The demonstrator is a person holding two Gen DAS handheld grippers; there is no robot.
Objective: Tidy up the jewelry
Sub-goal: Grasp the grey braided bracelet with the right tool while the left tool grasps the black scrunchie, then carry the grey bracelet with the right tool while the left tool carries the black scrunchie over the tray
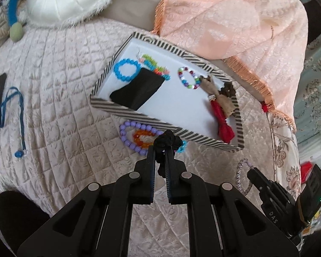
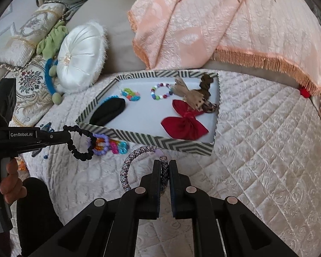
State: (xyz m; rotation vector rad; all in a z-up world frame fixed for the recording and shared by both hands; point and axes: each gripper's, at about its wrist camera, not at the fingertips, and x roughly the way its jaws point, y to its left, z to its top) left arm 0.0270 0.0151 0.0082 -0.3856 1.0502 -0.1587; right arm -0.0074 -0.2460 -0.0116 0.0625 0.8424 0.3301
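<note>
A striped box (image 1: 126, 112) (image 2: 152, 142) with a white floor lies on the quilted bed. It holds a blue bead bracelet (image 1: 126, 70), a multicolour bead bracelet (image 1: 189, 80) (image 2: 161, 91), a black pouch (image 1: 137, 91) (image 2: 108, 111), a red bow (image 1: 222, 120) (image 2: 185, 124) and brown pieces. My left gripper (image 1: 159, 147) (image 2: 67, 133) is shut on a black scrunchie (image 1: 167, 141) (image 2: 81, 145), just in front of the box. My right gripper (image 2: 165, 162) (image 1: 251, 169) is shut on a speckled grey-purple rope bracelet (image 2: 130, 162) (image 1: 239, 175), near the box's front wall.
A purple bead bracelet (image 1: 130, 137) (image 2: 101, 144), an orange one (image 1: 142, 139) and a pink-blue chain (image 2: 118, 146) lie on the quilt before the box. A blue cord (image 1: 20, 115) lies left. A white round cushion (image 1: 70, 0) (image 2: 81, 62) and a peach fringed blanket (image 1: 235, 21) (image 2: 224, 21) lie behind.
</note>
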